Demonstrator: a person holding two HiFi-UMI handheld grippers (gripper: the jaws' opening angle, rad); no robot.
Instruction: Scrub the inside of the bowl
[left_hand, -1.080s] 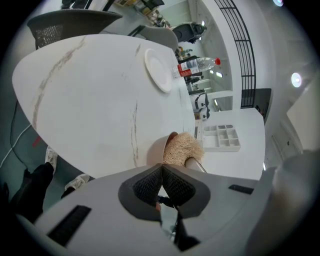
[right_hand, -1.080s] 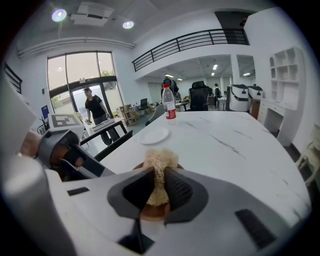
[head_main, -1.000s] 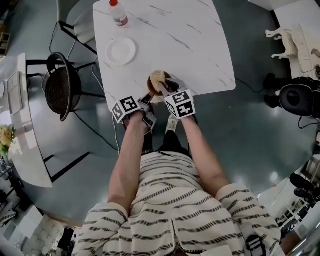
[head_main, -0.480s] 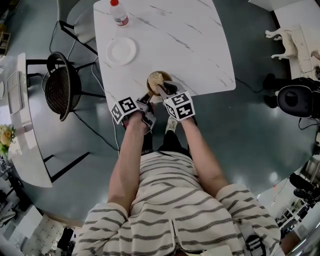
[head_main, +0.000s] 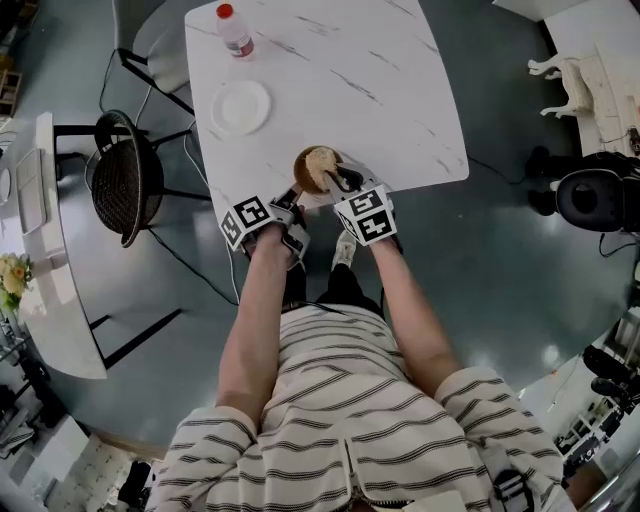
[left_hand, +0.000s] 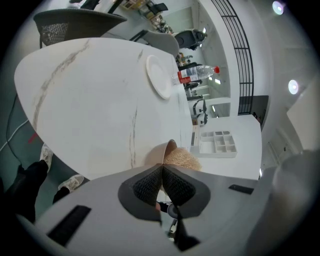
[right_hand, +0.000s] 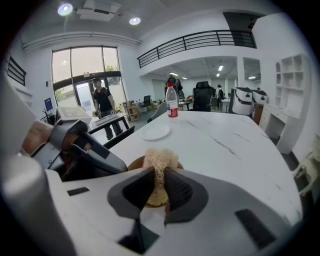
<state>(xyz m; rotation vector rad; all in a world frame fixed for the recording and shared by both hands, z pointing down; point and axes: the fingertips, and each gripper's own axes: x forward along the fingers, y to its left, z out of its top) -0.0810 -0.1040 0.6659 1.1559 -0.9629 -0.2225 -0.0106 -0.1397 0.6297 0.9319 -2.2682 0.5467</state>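
Note:
A brown bowl (head_main: 305, 172) stands close to the near edge of the white marble table (head_main: 380, 90). Inside it lies a tan fibrous scrubber (head_main: 320, 159). My right gripper (head_main: 338, 178) reaches into the bowl from the near right and is shut on the scrubber (right_hand: 159, 161), which bulges above the jaws. My left gripper (head_main: 297, 196) is shut on the bowl's near-left rim (left_hand: 167, 148); in the left gripper view its jaws (left_hand: 162, 170) pinch that rim, with the scrubber (left_hand: 183, 159) just behind. The right gripper view shows the bowl's edge (right_hand: 134, 163) and the left gripper (right_hand: 85, 152) beside it.
A white plate (head_main: 241, 107) lies left of the bowl, farther back. A clear bottle with a red cap (head_main: 236, 33) stands at the table's far left corner. A black mesh chair (head_main: 124, 176) is left of the table. The table edge runs just under both grippers.
My right gripper has shifted a little to the right and toward me with the scrubber, still inside the bowl. The left gripper stays on the rim.

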